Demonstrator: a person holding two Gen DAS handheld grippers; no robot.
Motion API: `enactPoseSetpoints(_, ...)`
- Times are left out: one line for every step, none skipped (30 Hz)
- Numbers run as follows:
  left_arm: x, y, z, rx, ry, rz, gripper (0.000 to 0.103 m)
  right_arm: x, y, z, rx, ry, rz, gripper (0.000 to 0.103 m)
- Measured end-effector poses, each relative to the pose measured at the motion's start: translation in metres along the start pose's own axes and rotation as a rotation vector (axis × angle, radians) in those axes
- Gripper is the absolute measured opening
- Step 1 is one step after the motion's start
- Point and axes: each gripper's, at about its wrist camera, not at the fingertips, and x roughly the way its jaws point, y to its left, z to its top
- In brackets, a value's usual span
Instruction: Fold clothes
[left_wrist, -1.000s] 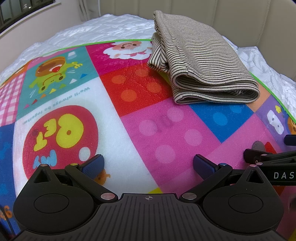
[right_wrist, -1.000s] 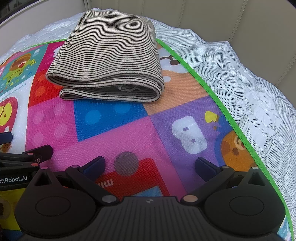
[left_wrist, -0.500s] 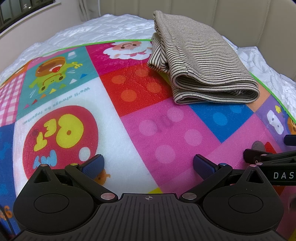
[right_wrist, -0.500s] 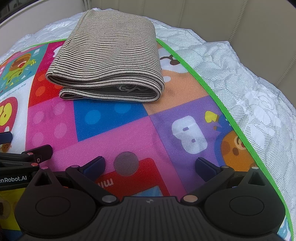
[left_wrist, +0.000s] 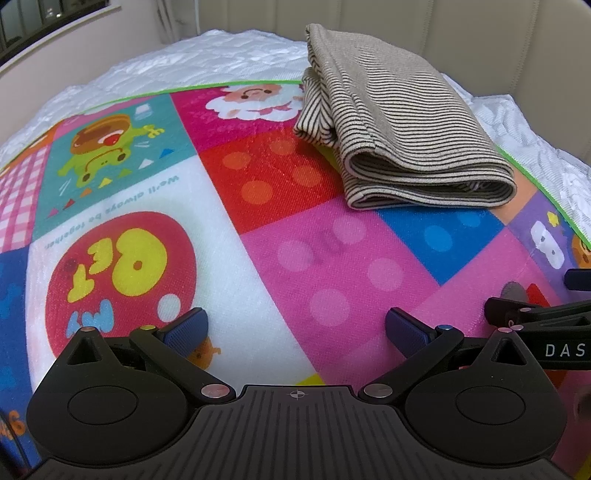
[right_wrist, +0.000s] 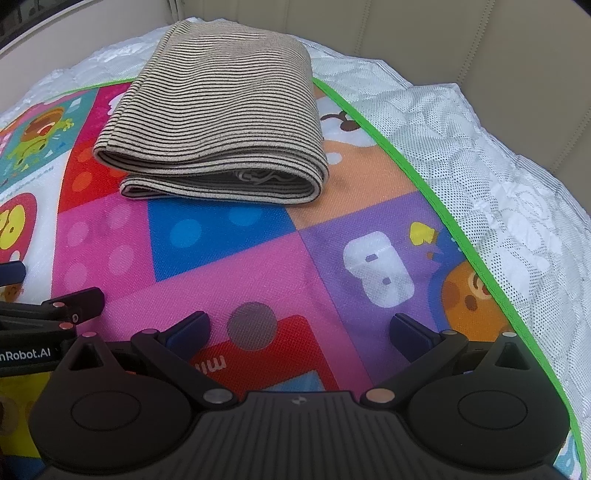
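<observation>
Hovering both grippers, left gripper (left_wrist: 295, 326) and right gripper (right_wrist: 299, 326), jaws apart and empty; folded striped garment (right_wrist: 218, 129) at twelve o'clock looks finished, so I avoid nudging it.

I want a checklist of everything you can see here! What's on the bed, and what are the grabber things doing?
Surface: colourful cartoon play mat with a green edge, spread on a white quilted bed cover.
Job's things: striped garment, folded into a thick bundle, lying at the mat's far edge.
Clutter: nothing seen.
Grippers: left gripper open, holding nothing; right gripper open, holding nothing; both low over the mat, short of the garment.
Cables: nothing seen.
Surroundings: beige padded panels behind the bed.
</observation>
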Motion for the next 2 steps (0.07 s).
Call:
enactPoseSetpoints(-0.0003,0.0003,0.0001,0.0,-0.003,-0.001,0.103,-0.0002,-0.0001,-0.0002,0.0,-0.001,0.002,0.103)
enactPoseSetpoints(-0.0006,0.0008,0.0004,-0.001,-0.005,-0.002,0.103,-0.0005,0.0001,-0.0004,-0.001,-0.002,0.003,0.103)
